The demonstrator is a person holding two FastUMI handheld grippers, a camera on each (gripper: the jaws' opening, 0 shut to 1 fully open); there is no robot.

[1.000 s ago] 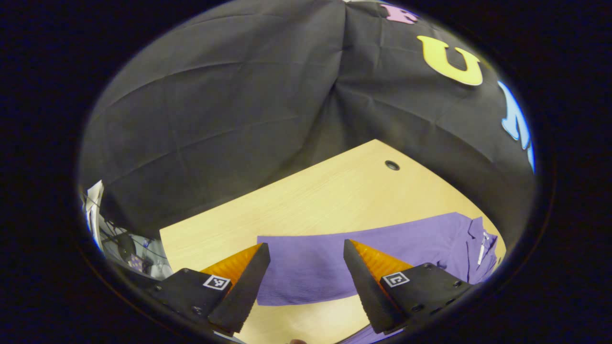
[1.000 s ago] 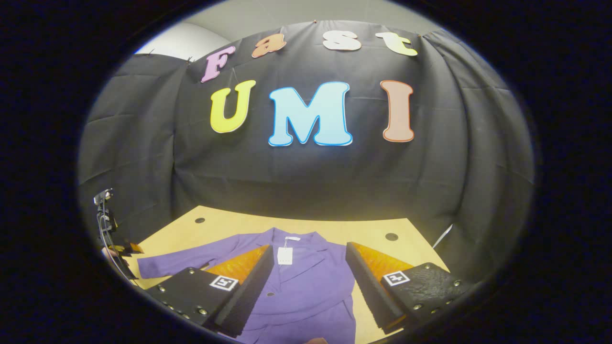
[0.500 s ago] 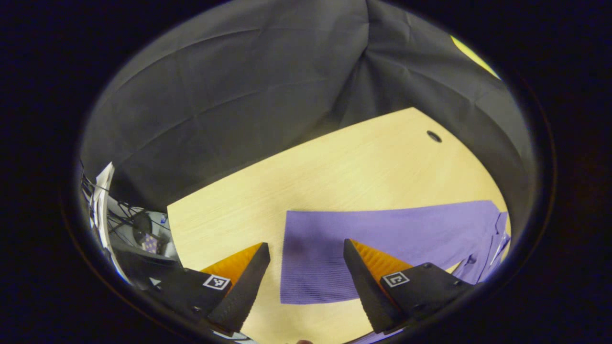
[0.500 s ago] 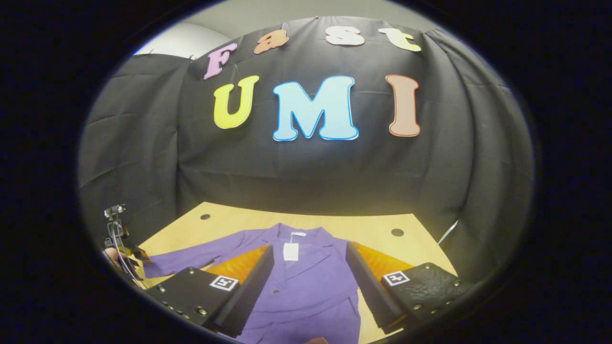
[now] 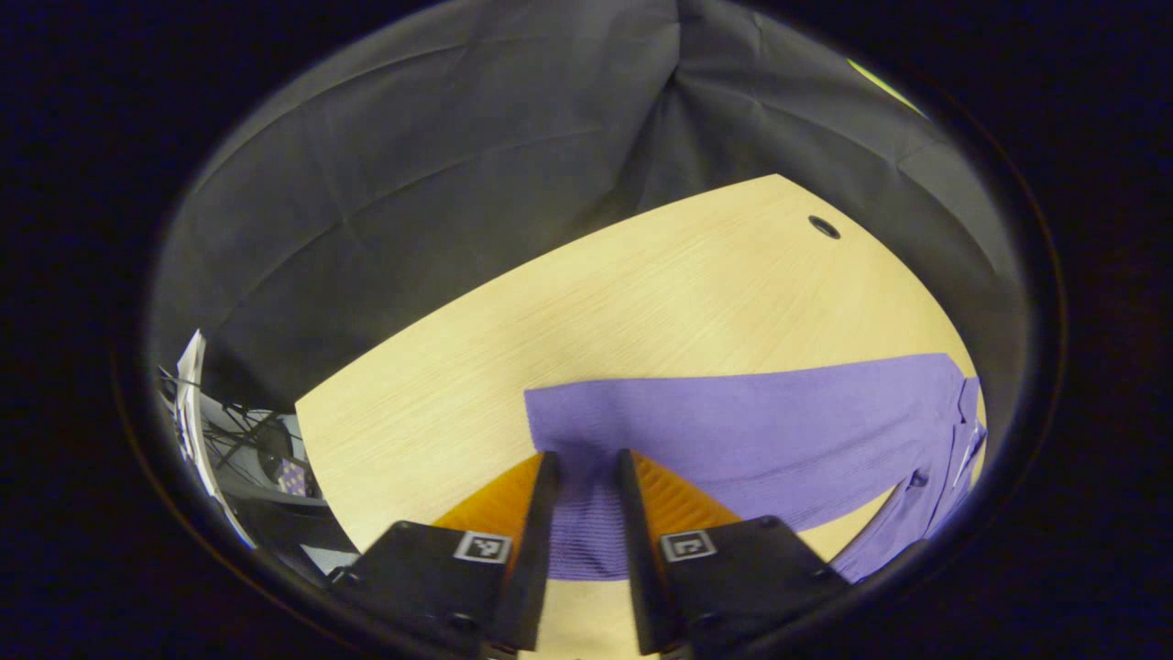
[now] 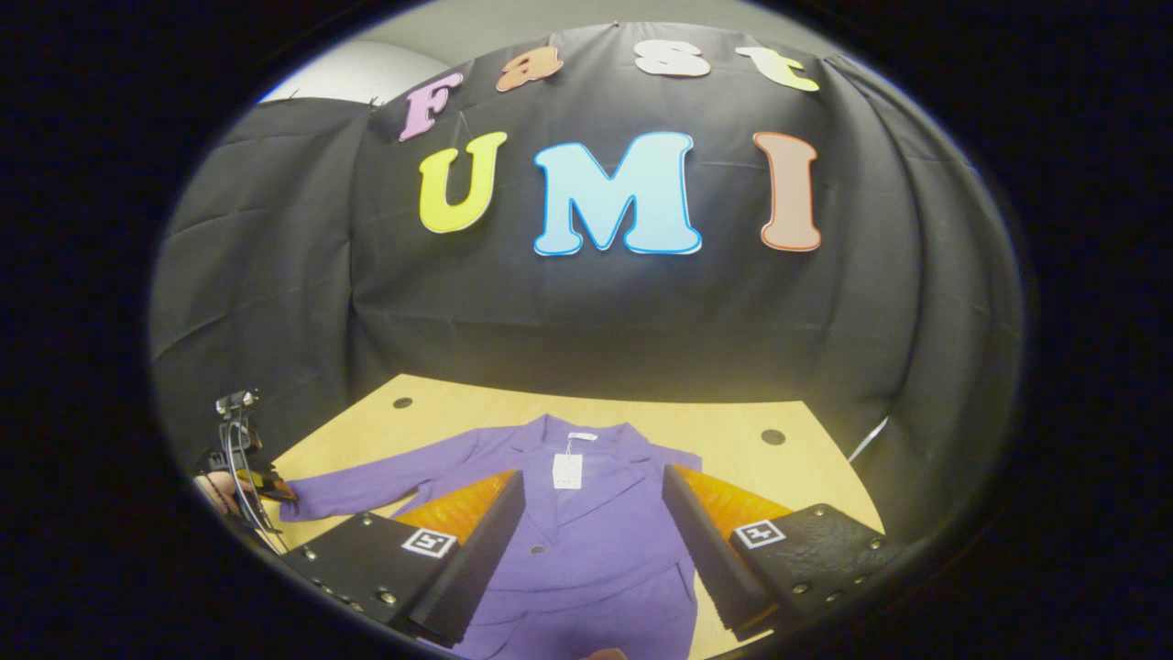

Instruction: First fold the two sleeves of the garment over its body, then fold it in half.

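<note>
The cuff of the purple knitted garment, spread on the pale wooden surface, is being pinched between the nearly closed jaws of the left gripper. The right gripper is being held with jaws wide apart over the garment's body.

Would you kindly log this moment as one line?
stage: first sleeve fold | left claw: closing around sleeve cuff | right claw: open above purple jacket | table: wooden
</note>
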